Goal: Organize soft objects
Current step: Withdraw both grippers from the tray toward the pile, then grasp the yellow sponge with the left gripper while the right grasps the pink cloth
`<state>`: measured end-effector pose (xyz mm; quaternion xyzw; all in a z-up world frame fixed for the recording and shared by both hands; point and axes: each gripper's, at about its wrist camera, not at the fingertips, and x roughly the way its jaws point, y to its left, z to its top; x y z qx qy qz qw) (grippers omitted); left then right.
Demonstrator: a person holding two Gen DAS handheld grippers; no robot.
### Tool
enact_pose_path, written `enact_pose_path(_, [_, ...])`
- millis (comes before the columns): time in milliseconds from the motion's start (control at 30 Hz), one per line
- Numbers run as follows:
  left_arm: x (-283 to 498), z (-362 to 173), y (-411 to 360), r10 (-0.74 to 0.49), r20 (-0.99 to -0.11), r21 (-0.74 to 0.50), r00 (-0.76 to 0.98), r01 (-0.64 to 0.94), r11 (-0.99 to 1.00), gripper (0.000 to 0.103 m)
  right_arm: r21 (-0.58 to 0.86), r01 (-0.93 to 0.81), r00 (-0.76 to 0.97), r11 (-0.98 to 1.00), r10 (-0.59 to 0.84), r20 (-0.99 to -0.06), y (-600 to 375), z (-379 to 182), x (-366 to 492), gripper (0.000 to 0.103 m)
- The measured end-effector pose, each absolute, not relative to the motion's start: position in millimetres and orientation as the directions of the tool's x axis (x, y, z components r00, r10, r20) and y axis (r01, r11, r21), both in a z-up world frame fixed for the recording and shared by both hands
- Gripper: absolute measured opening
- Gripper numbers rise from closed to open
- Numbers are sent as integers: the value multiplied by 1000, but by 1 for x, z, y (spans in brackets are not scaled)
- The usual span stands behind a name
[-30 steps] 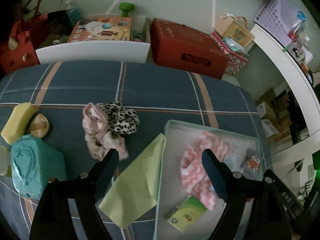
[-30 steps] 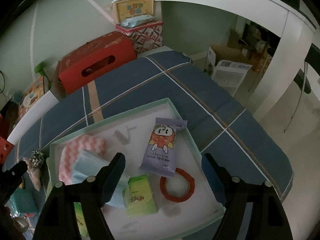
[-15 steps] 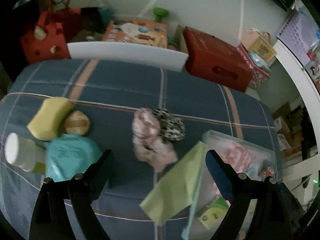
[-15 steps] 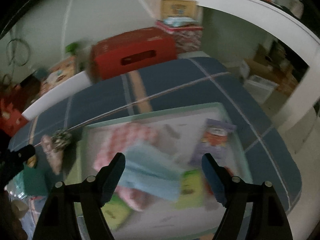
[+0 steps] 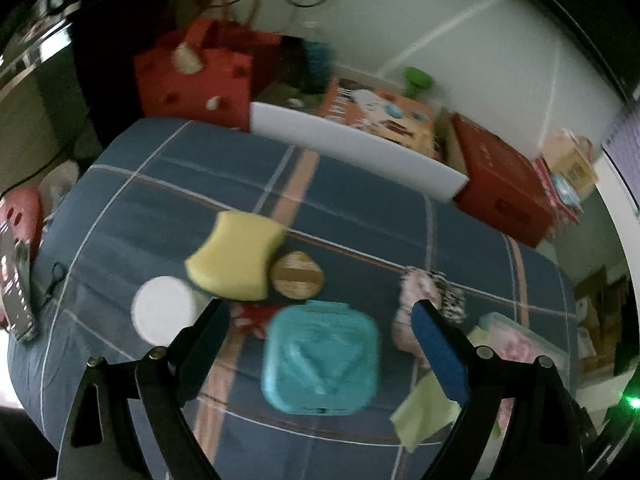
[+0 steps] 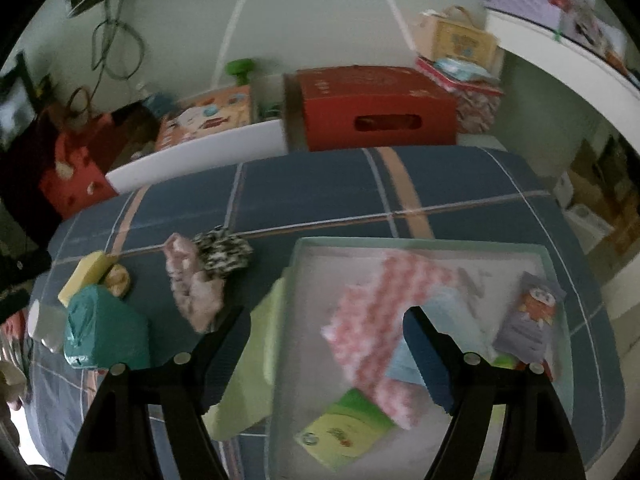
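Black, wide-parted and empty, the left gripper point(image 5: 320, 332) hangs over a teal pouch point(image 5: 320, 360); the right gripper point(image 6: 326, 336), equally spread and empty, hovers above the tray point(image 6: 424, 242). Pink towel point(image 6: 384, 312) and packets already sit inside; sponge point(image 5: 236, 254) at 11 o'clock, scrunchies point(image 6: 208, 268) and green cloth point(image 6: 252, 364) remain outside. Open bedspread point(image 6: 320, 184) lies toward 12.

Layout on the counter point(image 6: 320, 184): tray point(image 6: 420, 242) at 4 o'clock, holding a towel point(image 6: 376, 312), a snack packet point(image 6: 528, 320) at its 3 o'clock and a tissue pack point(image 6: 344, 432) at 6. A cloth point(image 6: 252, 360) drapes the tray's 9 o'clock rim. Scrunchies point(image 6: 208, 268) lie beyond it, then a pouch point(image 6: 104, 332); a sponge point(image 6: 82, 276) lies at the pouch's 12 o'clock.
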<state>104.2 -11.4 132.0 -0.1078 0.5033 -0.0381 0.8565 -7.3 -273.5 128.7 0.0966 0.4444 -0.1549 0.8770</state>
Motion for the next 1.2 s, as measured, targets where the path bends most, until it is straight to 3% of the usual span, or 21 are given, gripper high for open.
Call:
enact_pose_path(467, [108,130,43,-166,-858,-254,487,-120,960,92,-13,251,563,968,-157,-811,-214,122,23,81])
enact_pose_path(600, [115,126,53,-158,-867,-244,472,-127,961,92,33,244,575,969,-118,-810,-211,120,33,81])
enact_pose_path(767, [142,116,59,-168,-895,-220,413,-82,972,92,125,263,561,957,-46,-827,-213,107,51,81])
enact_pose_path(1200, [221,72,51,-136,-977,-130,163,49,990,92,131,284,466,950,-17,-885,-216,65,84,81])
